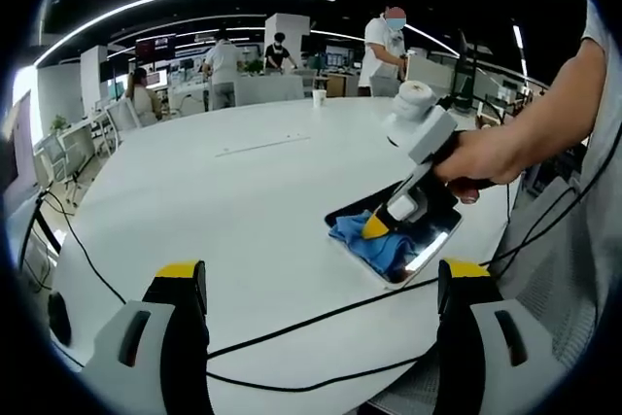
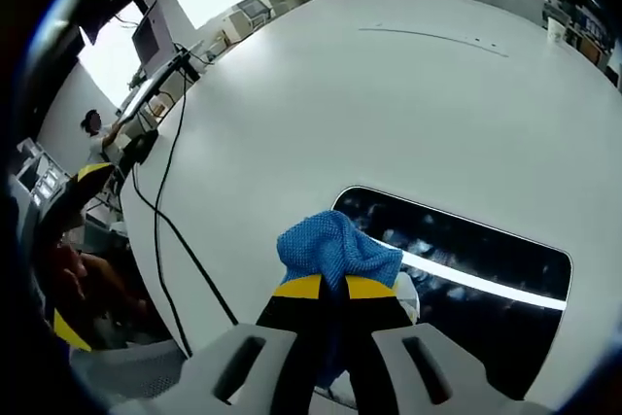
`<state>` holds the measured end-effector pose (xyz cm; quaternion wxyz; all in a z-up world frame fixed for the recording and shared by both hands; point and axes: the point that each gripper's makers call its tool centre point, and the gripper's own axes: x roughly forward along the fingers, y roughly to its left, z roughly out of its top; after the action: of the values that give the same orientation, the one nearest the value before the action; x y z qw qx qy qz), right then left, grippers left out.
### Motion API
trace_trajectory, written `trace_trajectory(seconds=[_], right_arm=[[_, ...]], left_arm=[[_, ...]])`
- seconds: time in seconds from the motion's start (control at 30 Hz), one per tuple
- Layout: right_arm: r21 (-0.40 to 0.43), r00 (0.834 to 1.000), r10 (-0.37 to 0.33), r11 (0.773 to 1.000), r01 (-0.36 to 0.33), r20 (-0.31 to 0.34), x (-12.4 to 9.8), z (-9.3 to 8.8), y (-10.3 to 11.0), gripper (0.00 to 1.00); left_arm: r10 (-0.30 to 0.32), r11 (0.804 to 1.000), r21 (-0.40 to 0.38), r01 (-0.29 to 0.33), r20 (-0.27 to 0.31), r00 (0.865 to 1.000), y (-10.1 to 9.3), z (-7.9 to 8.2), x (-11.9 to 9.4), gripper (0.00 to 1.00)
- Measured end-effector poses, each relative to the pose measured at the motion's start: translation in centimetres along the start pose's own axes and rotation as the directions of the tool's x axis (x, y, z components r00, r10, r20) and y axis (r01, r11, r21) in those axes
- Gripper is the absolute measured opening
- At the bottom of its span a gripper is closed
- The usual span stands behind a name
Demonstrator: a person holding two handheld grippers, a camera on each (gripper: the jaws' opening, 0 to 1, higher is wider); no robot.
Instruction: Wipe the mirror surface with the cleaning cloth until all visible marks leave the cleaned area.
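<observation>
Wiping is under way on the mirror (image 2: 457,259), a dark rounded rectangle lying flat on the big white table (image 2: 389,94), close to the table edge nearest the person. The right gripper (image 2: 335,287) has its jaws pressed together on a bunched blue cloth (image 2: 335,245), which sits on the mirror's end closest to that gripper. In the left gripper view the same cloth (image 1: 369,238) shows on the mirror (image 1: 428,235) with the right gripper (image 1: 381,224) bearing down on it, held by the person's hand (image 1: 486,155).

The left gripper (image 1: 321,279) hangs above the table, well apart from the mirror, its jaws spread and holding nothing. Black cables (image 1: 292,323) run across the table between it and the mirror.

Most of the glass beyond the cloth looks uncovered, and pale specks show on it in the right gripper view, though I cannot tell whether they are marks or reflections of the ceiling lights. My reading is that much of the surface has yet to be wiped.

Several things could go wrong. Nothing steadies the mirror, so a firm push could slide it toward the near table edge or off it. The cloth is gripped as a small wad, so a stroke may cover only a narrow strip and leave marks behind, or the jaw tips may scrape the glass. The cables near the mirror could also snag a wide sweep.
</observation>
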<state>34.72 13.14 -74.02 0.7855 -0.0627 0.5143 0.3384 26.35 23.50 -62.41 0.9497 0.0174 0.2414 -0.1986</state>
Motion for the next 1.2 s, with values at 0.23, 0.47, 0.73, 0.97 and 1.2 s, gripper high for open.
trace_trajectory(seconds=[0.23, 0.47, 0.73, 0.97, 1.2], right_arm=[[-0.001, 1.0, 0.003, 1.0, -0.003, -0.004, -0.6, -0.4, -0.9, 0.01], [0.01, 1.0, 0.003, 1.0, -0.003, -0.002, -1.1, -0.9, -1.7, 0.01], [0.033, 1.0, -0.002, 0.999, 0.002, -0.006, -1.9, -1.5, -3.1, 0.01], [0.083, 1.0, 0.003, 0.997, -0.003, -0.001, -2.5, -1.8, -4.5, 0.01], [0.095, 1.0, -0.004, 0.995, 0.003, 0.004, -3.5, -2.3, -5.6, 0.01]], left_arm=[[-0.004, 1.0, 0.002, 0.004, 0.011, 1.0, -0.2, 0.5, 0.2, 0.99], [-0.021, 0.999, -0.028, 0.022, 0.044, 0.999, -0.9, 1.0, 0.7, 0.99], [-0.033, 0.999, -0.03, 0.034, 0.047, 0.998, -1.7, 1.1, 1.2, 0.99], [-0.031, 0.999, -0.03, 0.033, 0.039, 0.999, -1.7, 0.9, 1.2, 0.99], [-0.028, 0.999, -0.033, 0.029, 0.038, 0.999, -1.7, 1.0, 1.0, 0.99]])
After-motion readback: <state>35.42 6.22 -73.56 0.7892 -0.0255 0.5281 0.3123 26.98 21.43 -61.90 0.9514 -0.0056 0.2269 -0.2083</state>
